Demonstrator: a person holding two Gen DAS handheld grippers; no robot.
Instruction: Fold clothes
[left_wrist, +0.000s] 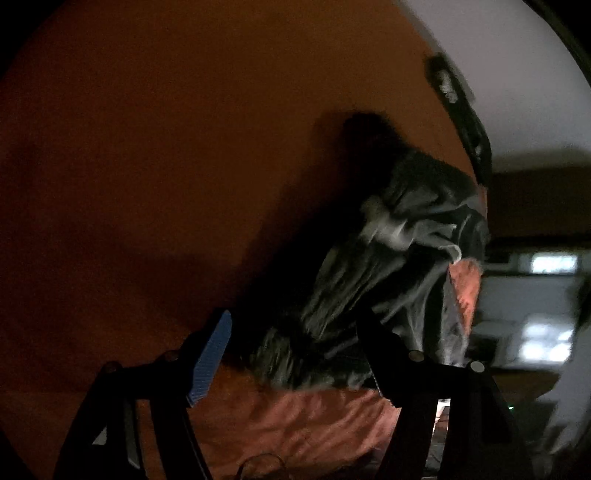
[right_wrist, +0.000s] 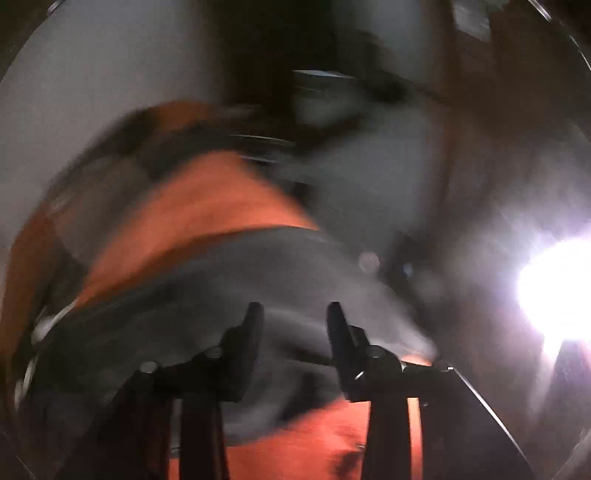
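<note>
A crumpled dark grey garment (left_wrist: 388, 266) lies in a heap on an orange sheet (left_wrist: 184, 147). My left gripper (left_wrist: 295, 321) hovers at its near end with the jaws wide apart. The blue pad (left_wrist: 208, 358) is bare and the other finger (left_wrist: 384, 354) overlaps the cloth's edge, with no grip showing. In the heavily blurred right wrist view, my right gripper (right_wrist: 295, 308) stands open above a dark grey garment (right_wrist: 221, 280) spread over the orange sheet (right_wrist: 207, 199). A clear gap shows between its fingers and nothing is pinched.
A dark strap-like object (left_wrist: 465, 114) lies along the sheet's far edge by a pale wall (left_wrist: 517, 74). Blurred furniture and lit shapes (left_wrist: 535, 295) sit beyond the sheet's right edge. A glaring light (right_wrist: 557, 291) washes out the right side of the right wrist view.
</note>
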